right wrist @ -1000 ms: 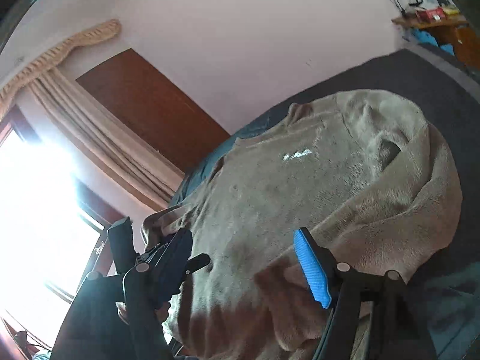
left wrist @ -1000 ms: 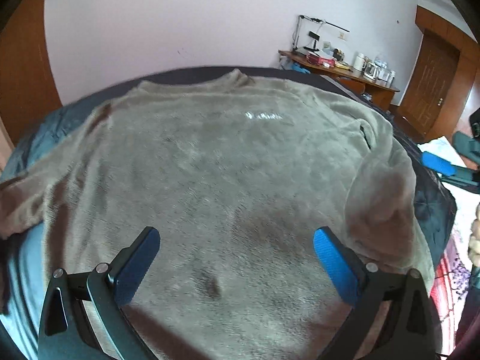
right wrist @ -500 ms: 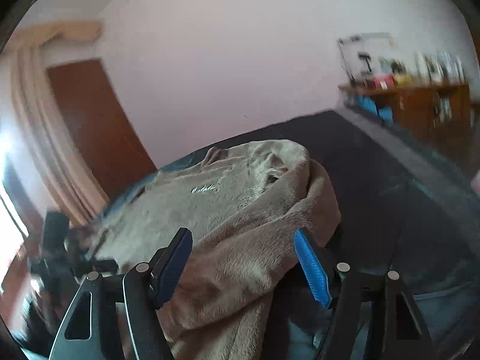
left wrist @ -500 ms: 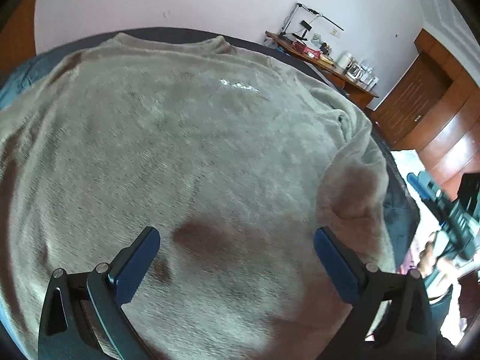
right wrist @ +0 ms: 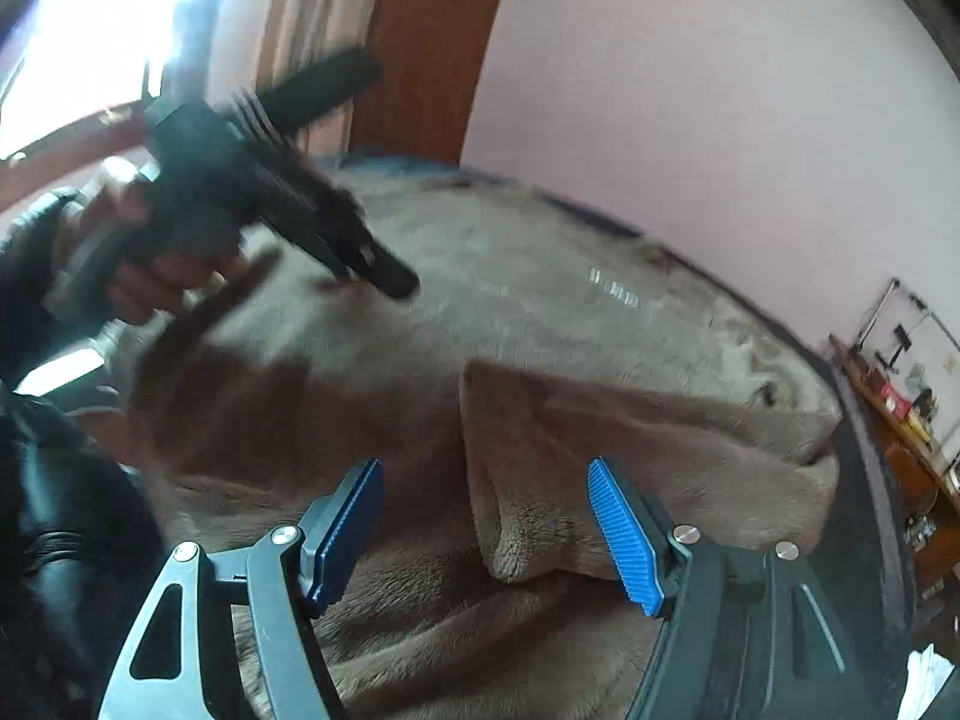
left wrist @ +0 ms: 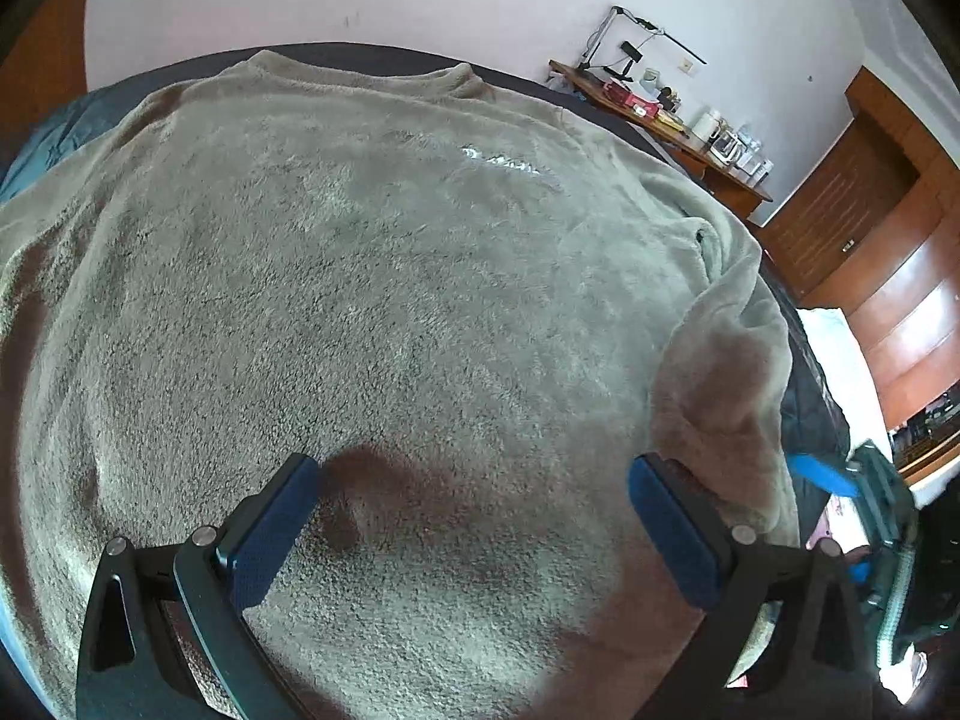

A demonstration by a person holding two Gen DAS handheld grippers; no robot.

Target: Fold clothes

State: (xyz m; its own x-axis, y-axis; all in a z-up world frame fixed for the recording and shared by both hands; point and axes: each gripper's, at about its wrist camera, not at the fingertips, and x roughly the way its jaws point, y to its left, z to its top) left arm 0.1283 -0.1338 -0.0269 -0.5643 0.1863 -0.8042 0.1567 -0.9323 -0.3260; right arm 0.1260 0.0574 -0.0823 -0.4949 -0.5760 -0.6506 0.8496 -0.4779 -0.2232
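The left claw is spread wide and grasps nothing; its two dark blue ribbed pads hang just over the grey-beige fleece sweater, casting a dark shadow on the pile between them. Whether the fingertips brush the fabric cannot be told.

The right claw is also released, its jaws standing well apart, with bright blue ridged pads on either side of a folded sleeve. The sleeve's cuff end lies in the gap between them, but neither pad presses on it.

The sweater lies spread flat on a bed with a dark quilted cover, collar at the far side, hem near. Its surface is plush and shaggy, with a small white print on the chest. The right-hand sleeve is doubled back over the body, making a thick rounded fold.

In the right wrist view the person's left hand, blurred, grips the black handle of the left claw at far left. A wooden tabletop with small items stands at the far right wall.
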